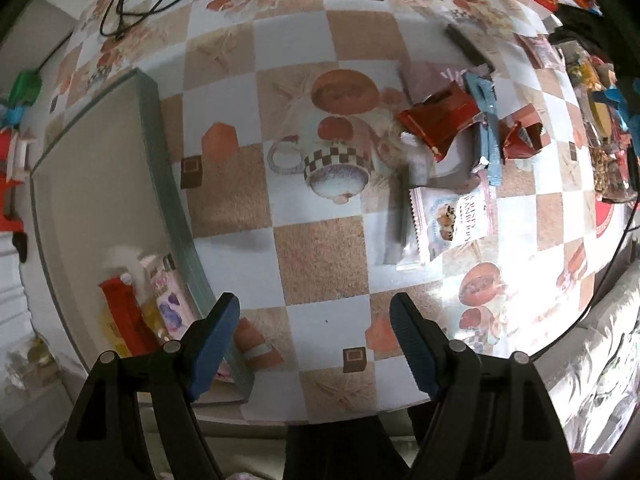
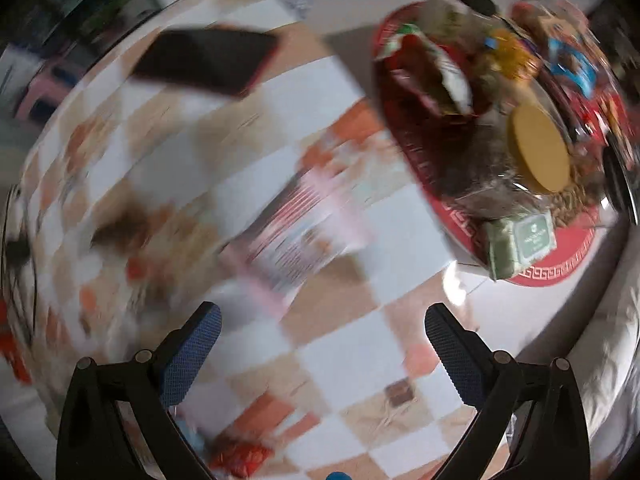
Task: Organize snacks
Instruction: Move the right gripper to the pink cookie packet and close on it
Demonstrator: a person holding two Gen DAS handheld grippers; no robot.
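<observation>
Right wrist view is basically smeared w/ motion blur. The pink packet (image 2: pixel 296 228) mid-table is just streaks, can't read any print. Dark flat thing (image 2: pixel 208 60) at the far left, maybe a phone, can't tell. Red wrapper (image 2: pixel 240 460) at the near edge is cut off by the frame. Left wrist view: the snacks in the box (image 1: pixel 84 184) are partly hidden behind the left gripper's finger (image 1: pixel 212 344), labels too small to read. Snack pile (image 1: pixel 600 128) at the far right is cropped + tiny.

Checkered tablecloth table (image 1: pixel 320 256), snack packets (image 1: pixel 448 216), grey-green box (image 1: pixel 168 184), red tray (image 2: pixel 560 268)
</observation>
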